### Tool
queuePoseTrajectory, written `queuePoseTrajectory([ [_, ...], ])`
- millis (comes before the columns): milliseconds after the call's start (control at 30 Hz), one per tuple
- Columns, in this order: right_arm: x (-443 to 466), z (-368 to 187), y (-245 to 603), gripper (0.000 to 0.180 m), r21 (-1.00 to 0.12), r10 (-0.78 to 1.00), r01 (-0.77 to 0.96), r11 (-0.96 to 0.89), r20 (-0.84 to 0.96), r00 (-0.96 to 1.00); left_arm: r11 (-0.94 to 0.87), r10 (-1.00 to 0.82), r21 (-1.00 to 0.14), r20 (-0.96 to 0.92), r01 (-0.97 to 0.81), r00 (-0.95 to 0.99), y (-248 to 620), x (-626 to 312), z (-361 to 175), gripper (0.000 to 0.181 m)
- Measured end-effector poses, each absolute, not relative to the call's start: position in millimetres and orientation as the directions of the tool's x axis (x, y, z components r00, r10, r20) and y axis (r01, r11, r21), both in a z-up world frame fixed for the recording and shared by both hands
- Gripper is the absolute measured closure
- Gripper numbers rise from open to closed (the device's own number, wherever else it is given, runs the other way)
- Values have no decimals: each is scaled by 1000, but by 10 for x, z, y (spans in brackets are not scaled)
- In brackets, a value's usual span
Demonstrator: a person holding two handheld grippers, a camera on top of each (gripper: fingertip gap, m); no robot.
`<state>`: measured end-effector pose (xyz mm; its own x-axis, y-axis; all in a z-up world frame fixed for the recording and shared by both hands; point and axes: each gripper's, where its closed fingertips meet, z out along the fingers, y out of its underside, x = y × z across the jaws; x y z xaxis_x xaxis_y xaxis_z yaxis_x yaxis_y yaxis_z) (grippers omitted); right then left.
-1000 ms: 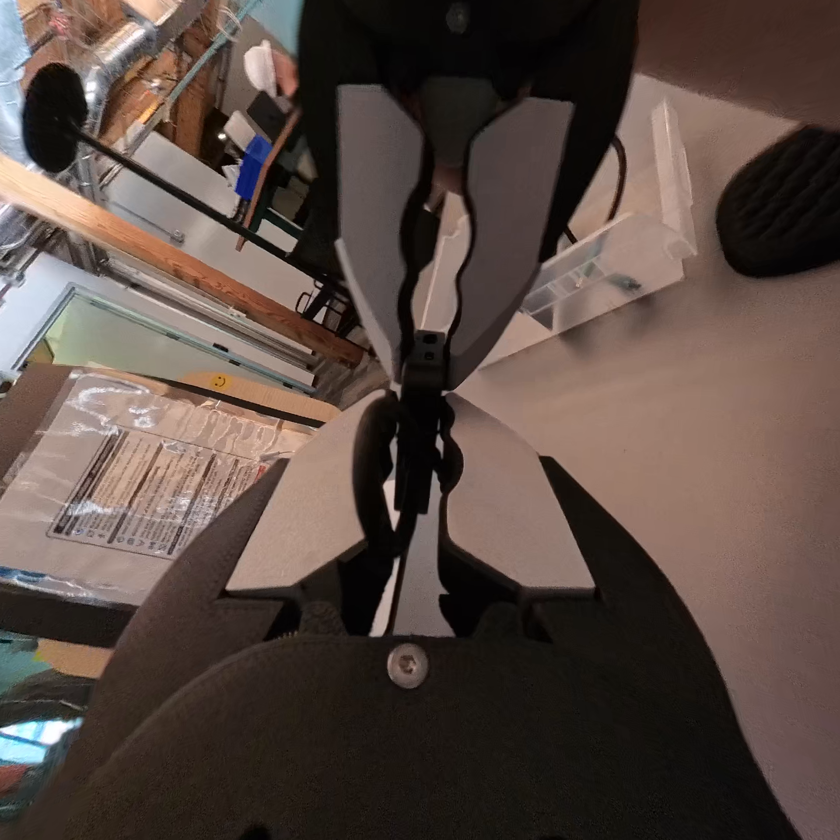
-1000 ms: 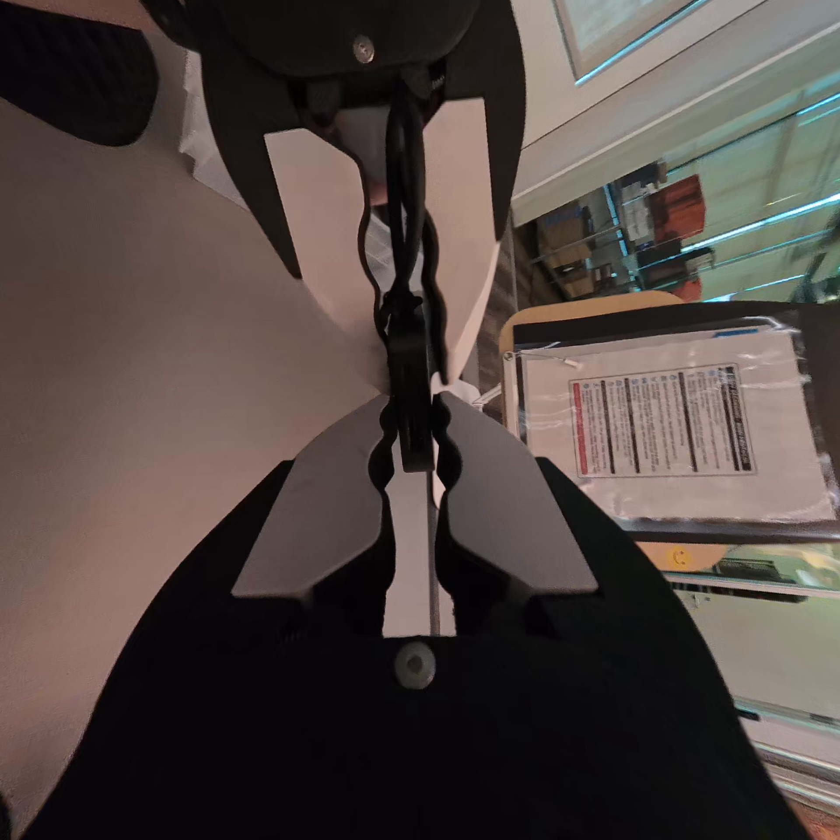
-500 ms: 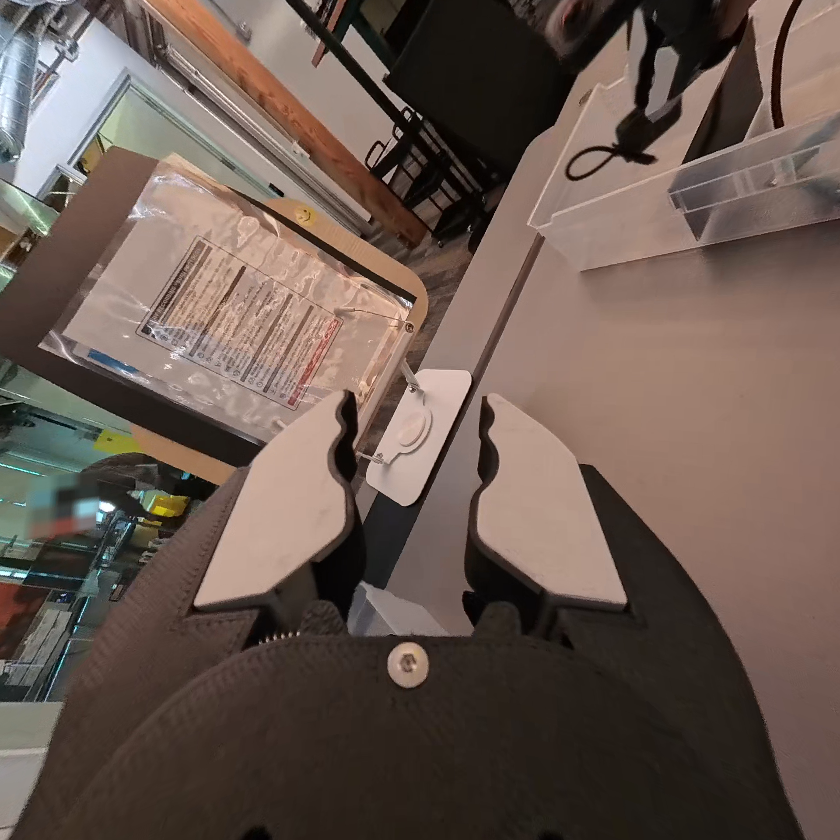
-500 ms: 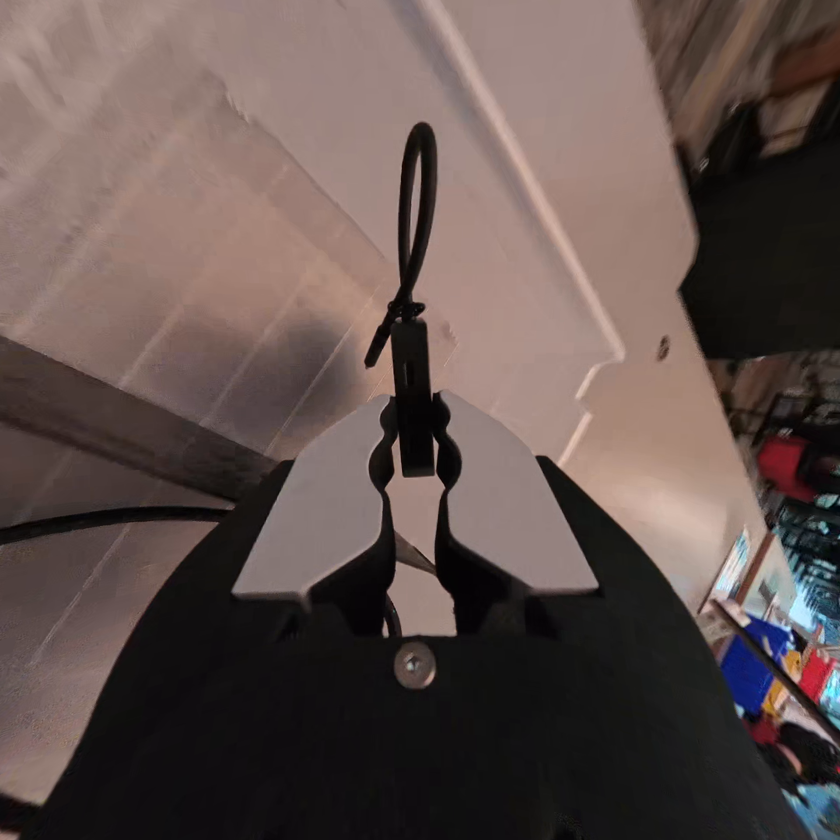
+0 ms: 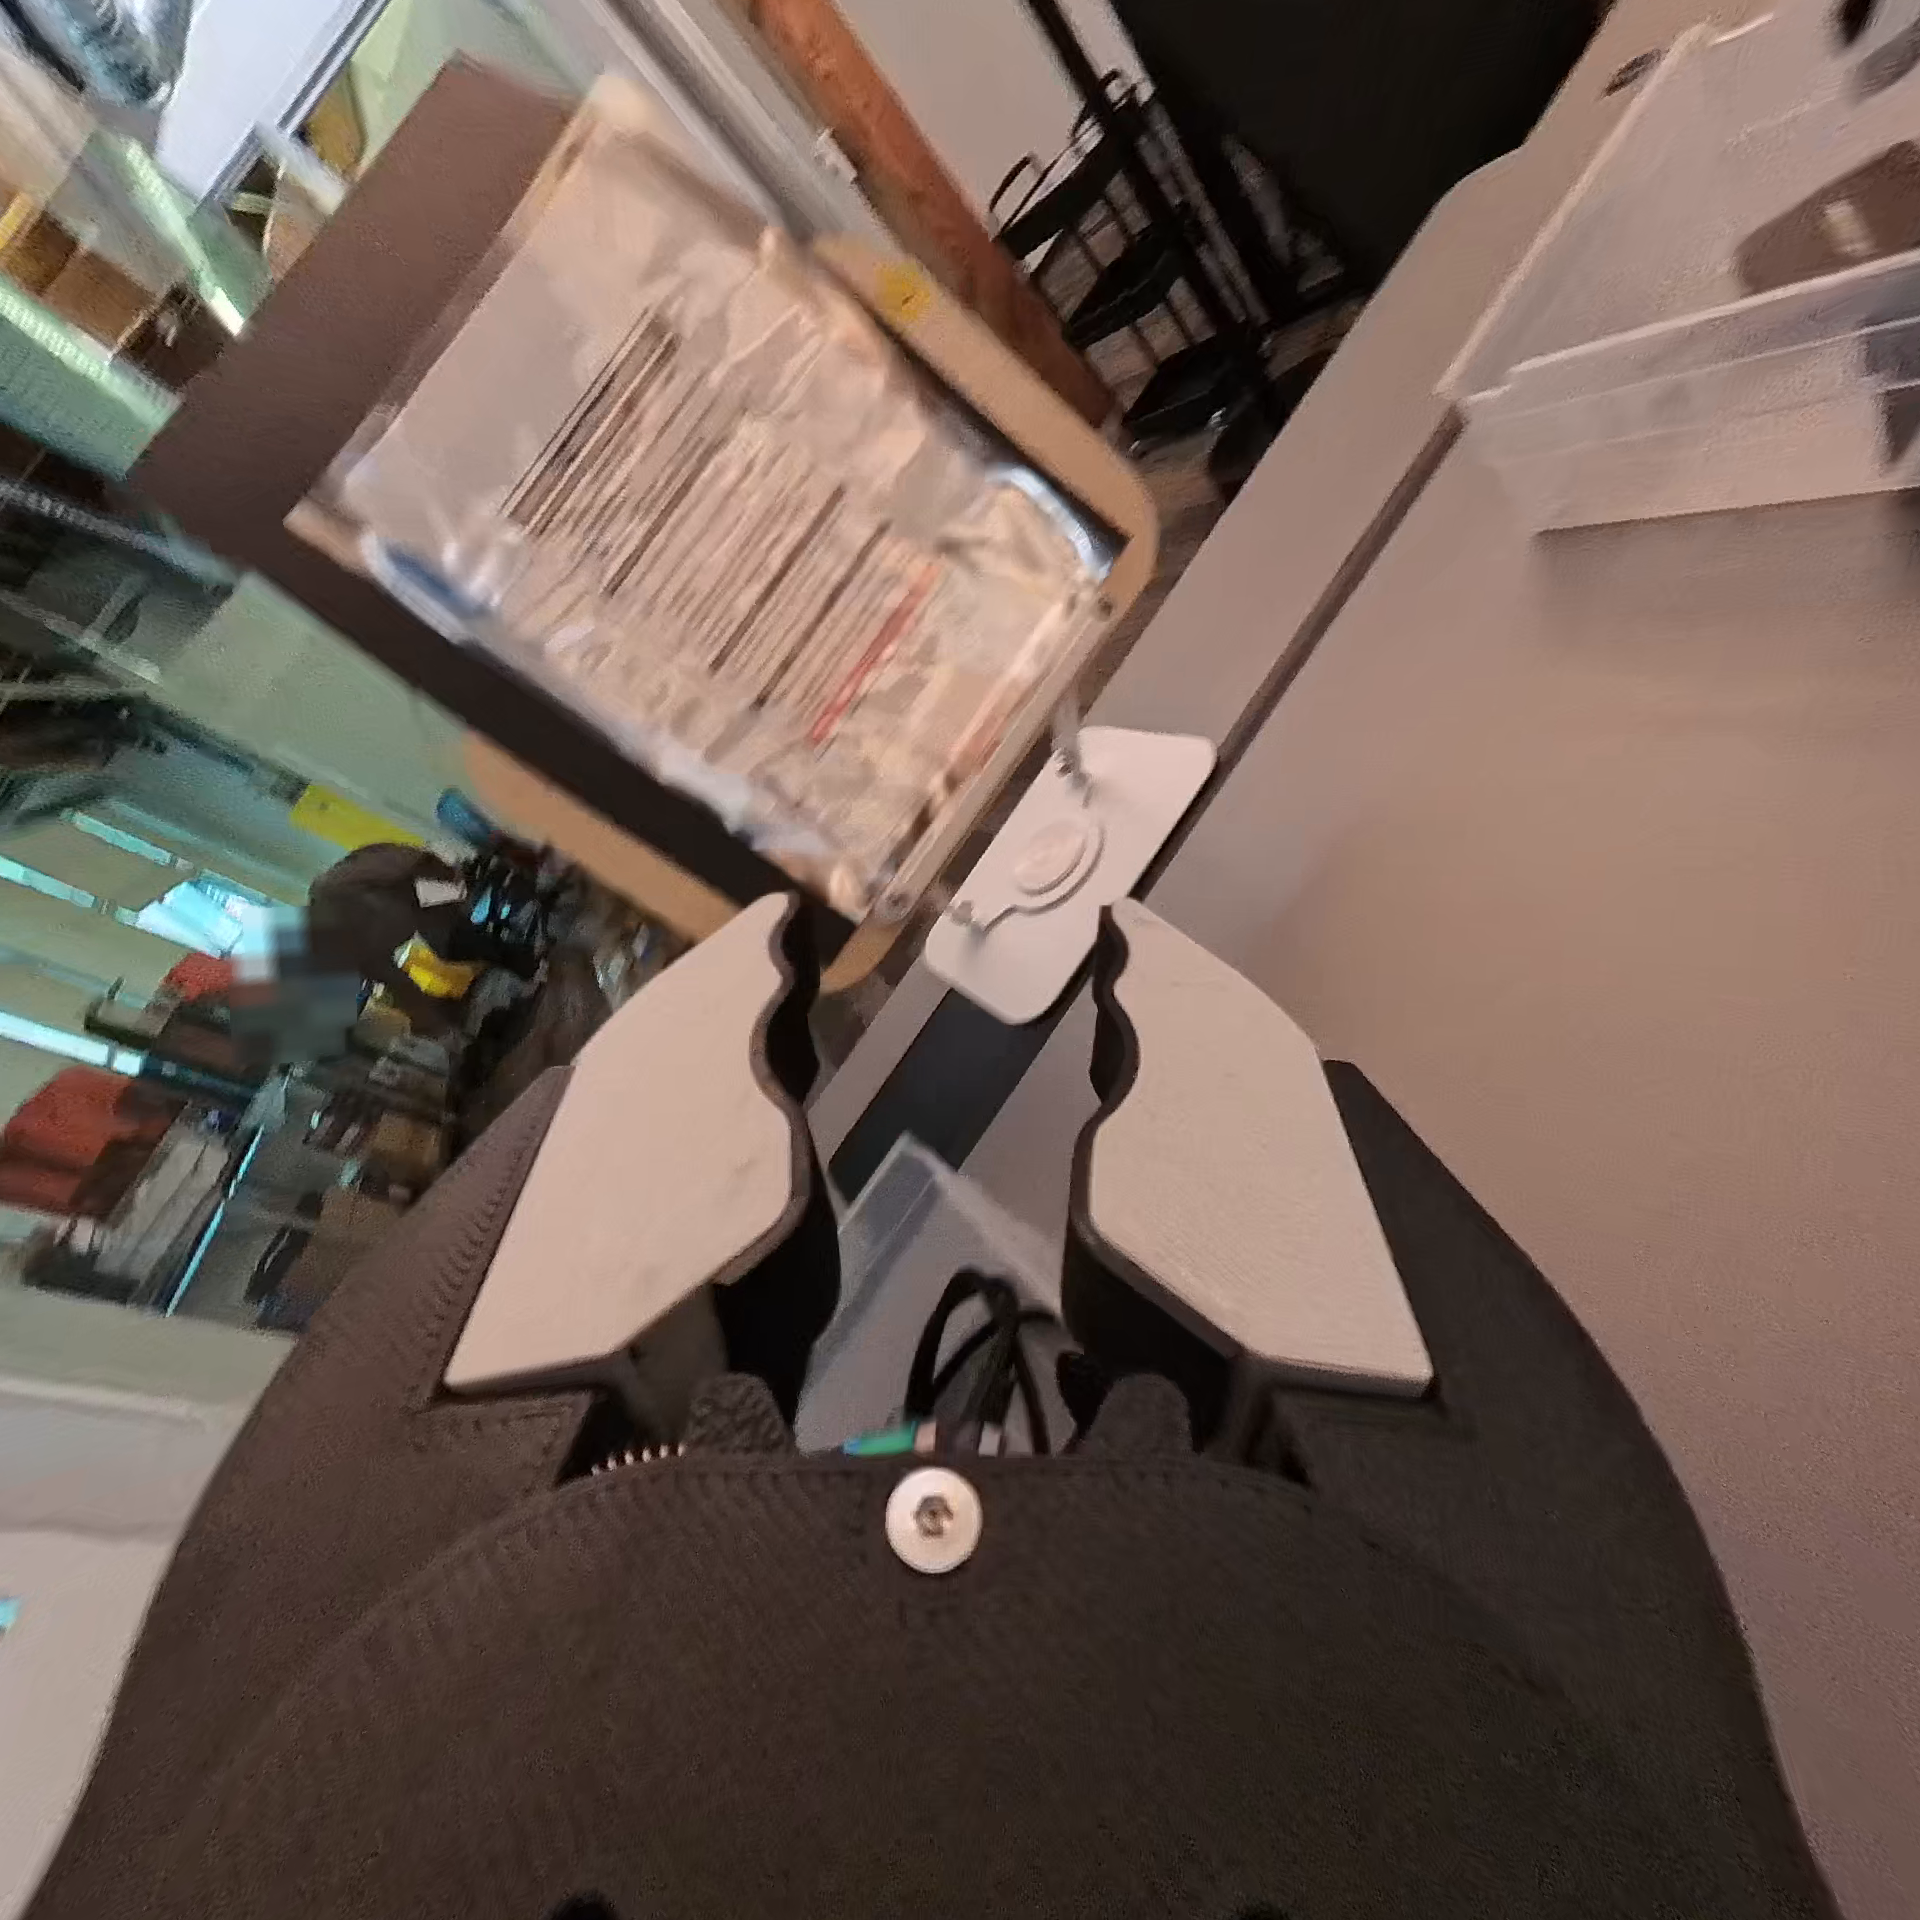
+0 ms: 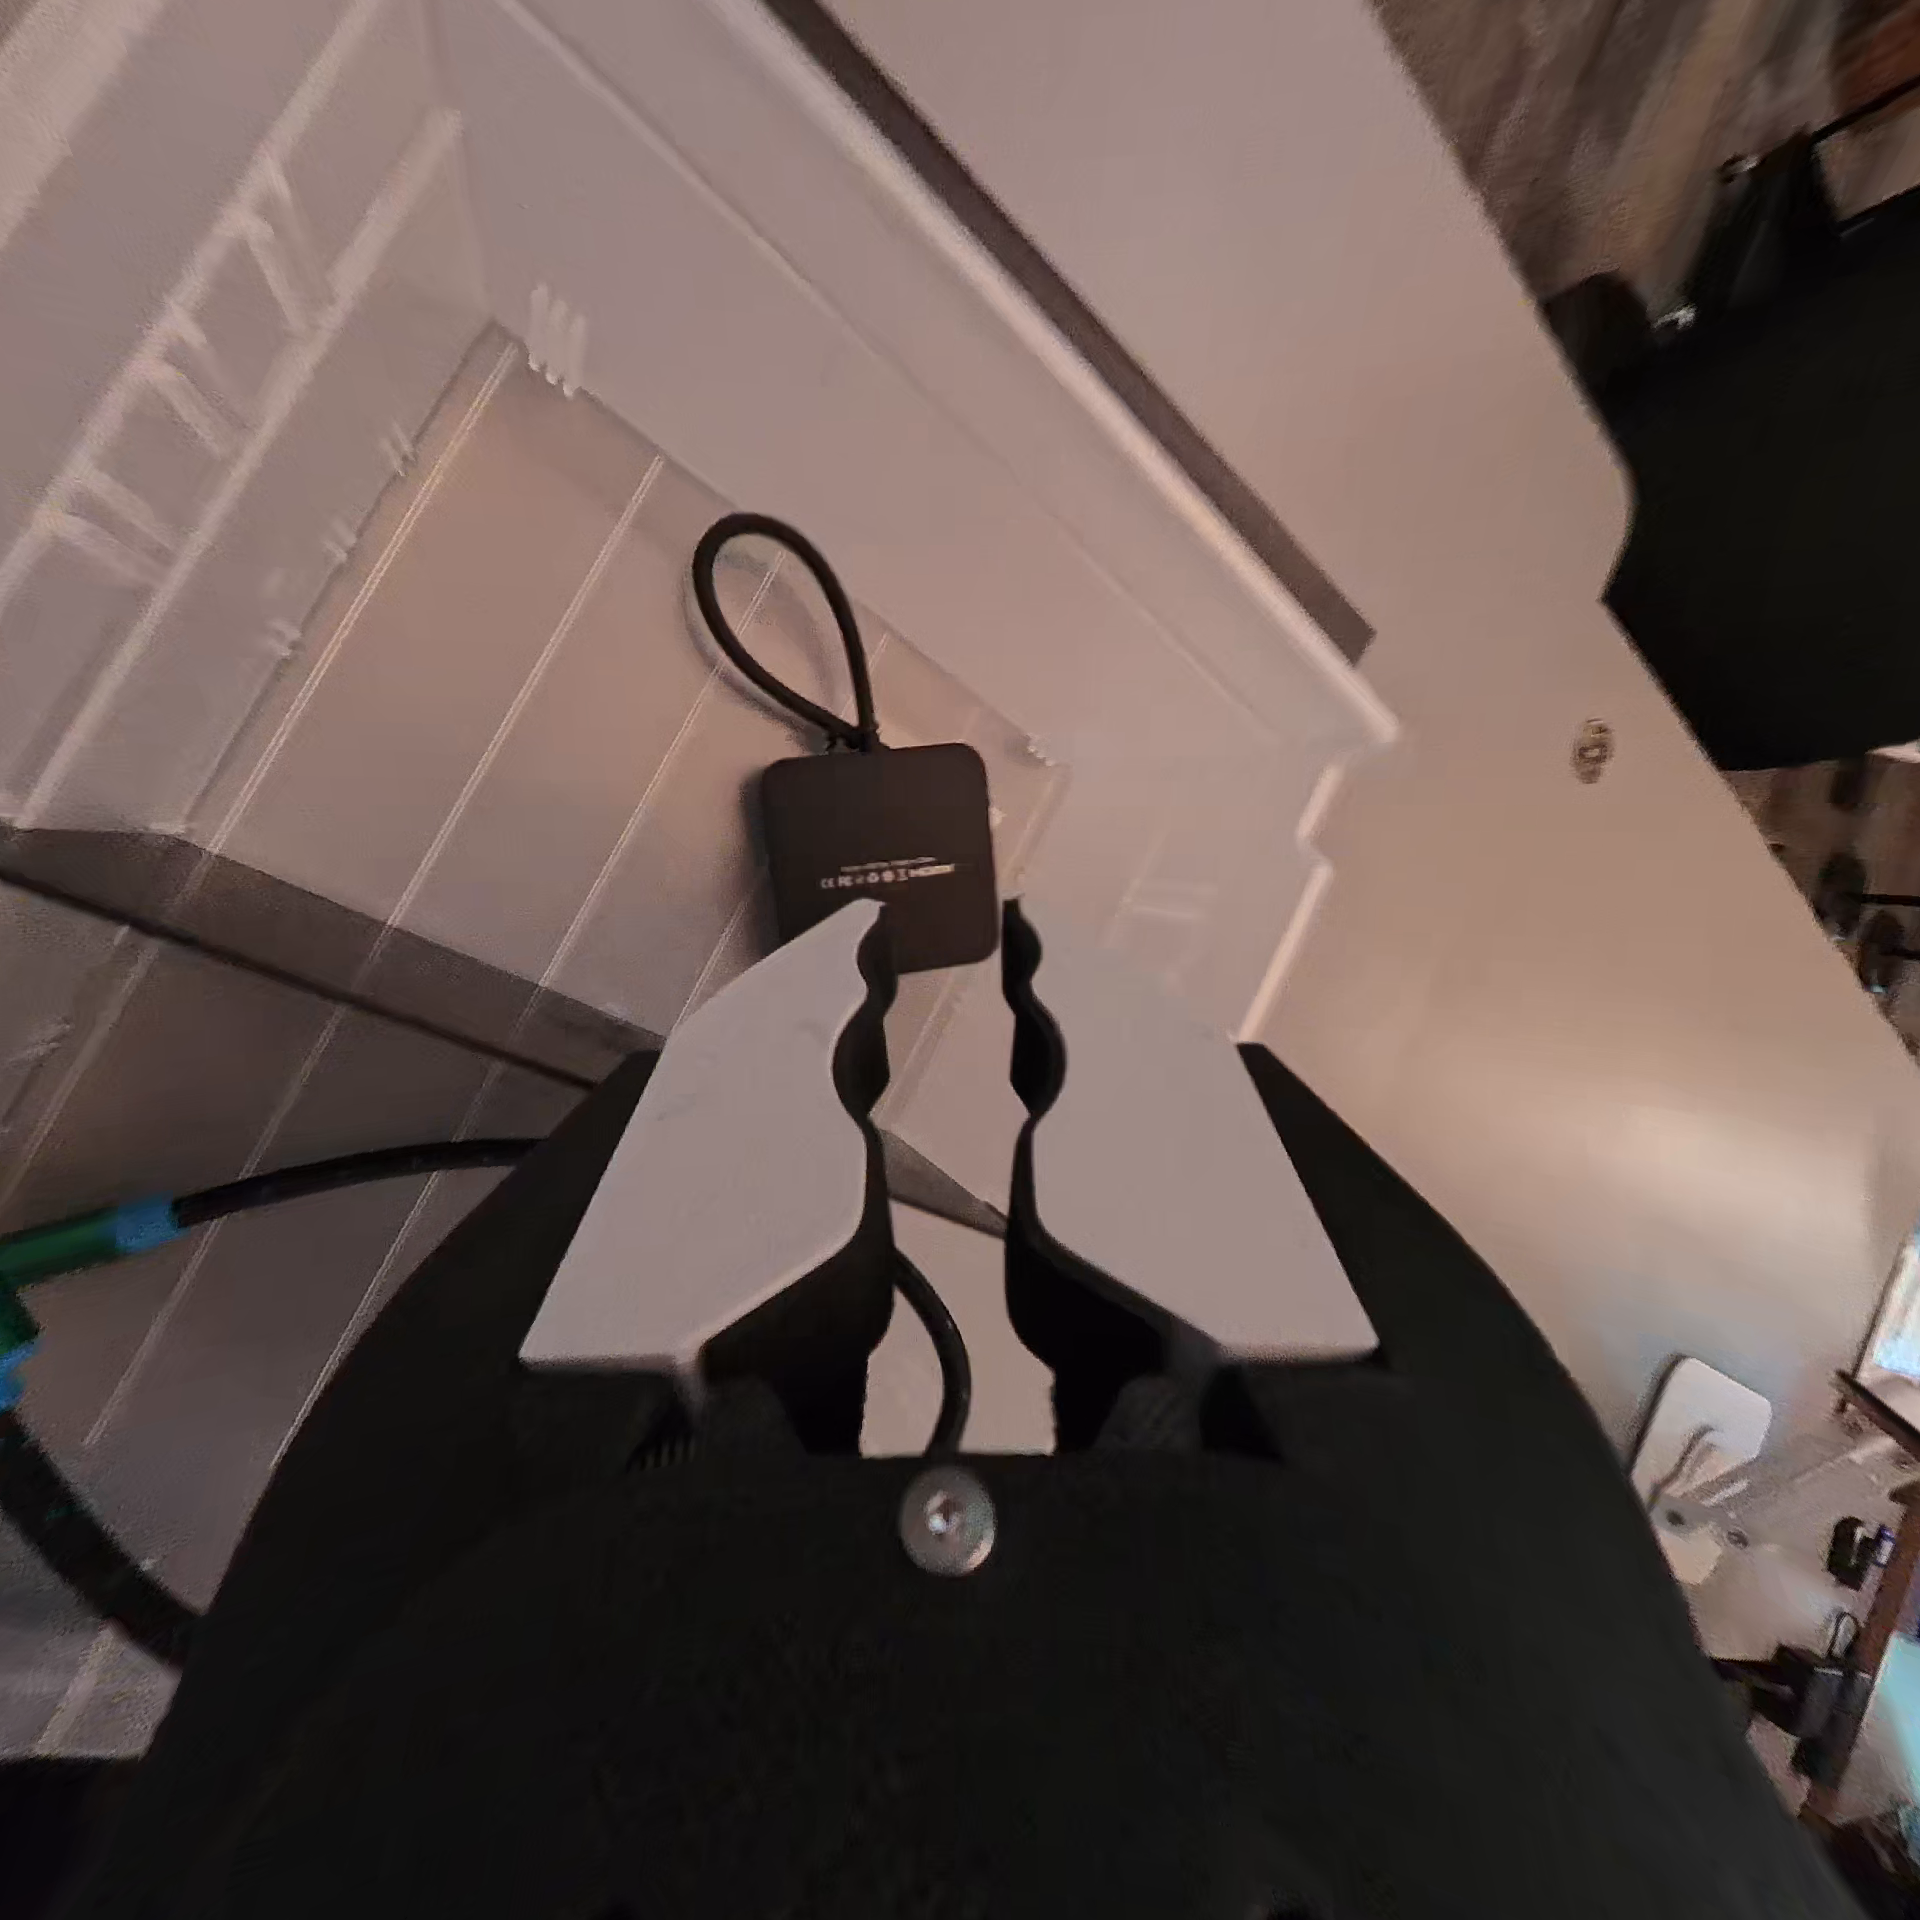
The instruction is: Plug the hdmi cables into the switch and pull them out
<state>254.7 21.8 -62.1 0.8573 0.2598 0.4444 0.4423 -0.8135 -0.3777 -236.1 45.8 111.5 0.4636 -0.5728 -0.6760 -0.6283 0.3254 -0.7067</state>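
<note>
The black square switch (image 6: pixel 873 831) lies flat in a clear tray (image 6: pixel 416 623), with its short black looped cable (image 6: pixel 713 603) at its far end. My right gripper (image 6: pixel 940 906) is open just above the switch's near edge and holds nothing. A black HDMI cable with green and blue tape (image 6: pixel 343 1169) runs in from the left. My left gripper (image 5: pixel 945 925) is open and empty over the table edge. Below it, black cables (image 5: pixel 977 1351) lie in a clear bin (image 5: pixel 914 1226). No cable is seen plugged into the switch.
The grey table (image 5: pixel 1558 935) stretches to the right in the left wrist view, with the clear tray (image 5: pixel 1662 416) at its far end. A white plate (image 5: pixel 1081 831) sits on the table edge. A board with a plastic-covered sheet (image 5: pixel 727 582) stands beyond.
My right gripper has opened and let go of the switch, which now lies flat in the tray. My left gripper let go of the cable earlier, stays open, and has swung slightly.
</note>
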Motion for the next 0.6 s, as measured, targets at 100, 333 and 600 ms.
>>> queuePoseTrajectory([
  [100, 2382, -196, 205, 155, -492, 221, 467, -734, 478, 850, 134, -567, -754, -590, -643, 574, 647, -2979, 1069, 131],
  [333, 1337, 1134, 227, 150, -816, 148, 514, -265, 493, 858, -298, -605, -672, -416, -678, 679, 836, -4194, 270, 130],
  [600, 557, 1325, 105, 150, -828, 285, 552, -100, 507, 813, -364, -743, -390, -427, -846, 516, 1086, -4058, -578, 117],
])
